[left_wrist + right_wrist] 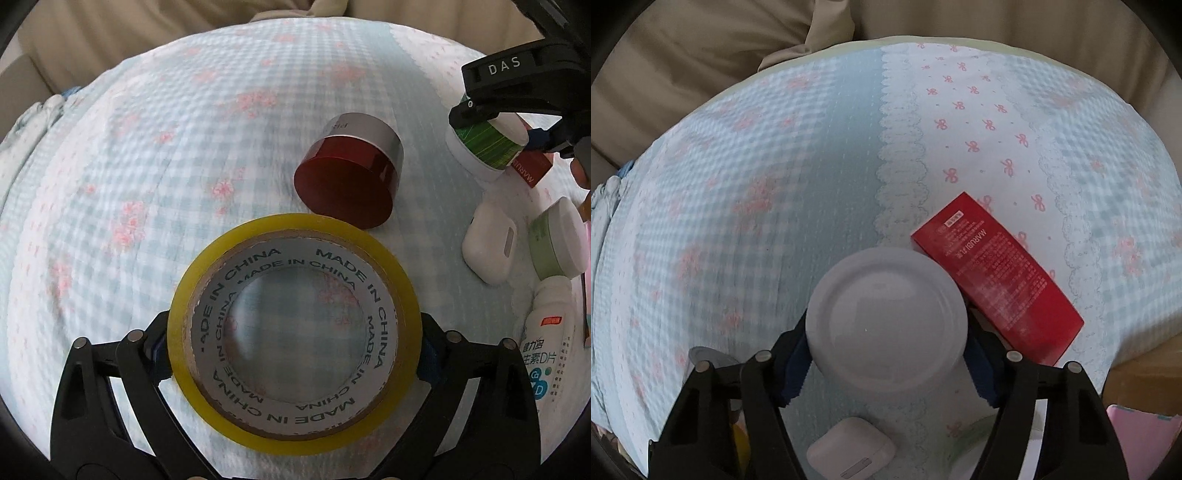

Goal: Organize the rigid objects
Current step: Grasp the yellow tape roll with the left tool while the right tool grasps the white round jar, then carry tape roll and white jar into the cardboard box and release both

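The yellow tape roll's grey cardboard core [295, 295] is showing "MADE IN CHINA" repeated around it. The black gripper [504, 66] is displaying "DAS", and the flat red carton [993, 273] is reading "MARUBI".

Left hand-held gripper [295, 363] spread wide, right hand-held gripper [886, 363] narrower — both angled steeply down

The left tongs [293, 354] are straddling a yellow tape roll [293, 314] lying flat on the checked bedspread [147, 166], pads at its sides; a red jar [347, 177] is lying tipped just beyond it. At right, the right tongs [496, 122] are clamping a green-banded white jar [484, 144]; a white earbud case [491, 243], another jar [557, 240] and a white bottle [546, 339] are lying nearby.
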{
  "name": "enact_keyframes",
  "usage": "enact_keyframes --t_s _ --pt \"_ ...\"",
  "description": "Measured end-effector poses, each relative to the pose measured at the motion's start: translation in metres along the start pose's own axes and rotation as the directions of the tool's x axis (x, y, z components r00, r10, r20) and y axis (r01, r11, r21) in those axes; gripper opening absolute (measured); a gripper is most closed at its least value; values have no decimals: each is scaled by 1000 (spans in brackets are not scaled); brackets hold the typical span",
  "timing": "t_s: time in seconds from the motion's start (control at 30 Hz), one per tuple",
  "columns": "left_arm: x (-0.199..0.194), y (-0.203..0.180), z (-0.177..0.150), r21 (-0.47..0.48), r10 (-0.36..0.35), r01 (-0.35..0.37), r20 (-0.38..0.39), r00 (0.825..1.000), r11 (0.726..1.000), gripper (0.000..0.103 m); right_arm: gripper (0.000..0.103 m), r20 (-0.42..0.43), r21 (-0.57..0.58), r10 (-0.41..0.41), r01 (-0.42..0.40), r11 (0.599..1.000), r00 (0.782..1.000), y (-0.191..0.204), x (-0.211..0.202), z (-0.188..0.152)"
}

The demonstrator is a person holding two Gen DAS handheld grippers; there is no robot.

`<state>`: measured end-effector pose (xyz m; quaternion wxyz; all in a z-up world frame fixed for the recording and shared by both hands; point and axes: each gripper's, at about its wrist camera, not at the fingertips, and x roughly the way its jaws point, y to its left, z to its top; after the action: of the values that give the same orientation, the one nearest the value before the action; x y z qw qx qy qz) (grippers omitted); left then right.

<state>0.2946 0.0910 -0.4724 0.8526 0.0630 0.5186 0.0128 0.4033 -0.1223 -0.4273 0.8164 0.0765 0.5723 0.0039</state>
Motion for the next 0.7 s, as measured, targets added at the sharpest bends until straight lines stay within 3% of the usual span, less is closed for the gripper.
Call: enact_keyframes --t_s 0.37,0.6,0.7 --pt "-29 -2 -7 -27 -29 30 20 999 999 96 68 11 -14 -15 16 1000 1000 3 -16 -4" --pt "-87 13 11 -54 -68 71 46 997 996 96 68 51 -30 7 -5 1000 999 12 -73 -10" --pt "-128 18 23 -45 -75 78 66 995 996 96 68 75 -30 39 -37 999 996 13 -119 -11"
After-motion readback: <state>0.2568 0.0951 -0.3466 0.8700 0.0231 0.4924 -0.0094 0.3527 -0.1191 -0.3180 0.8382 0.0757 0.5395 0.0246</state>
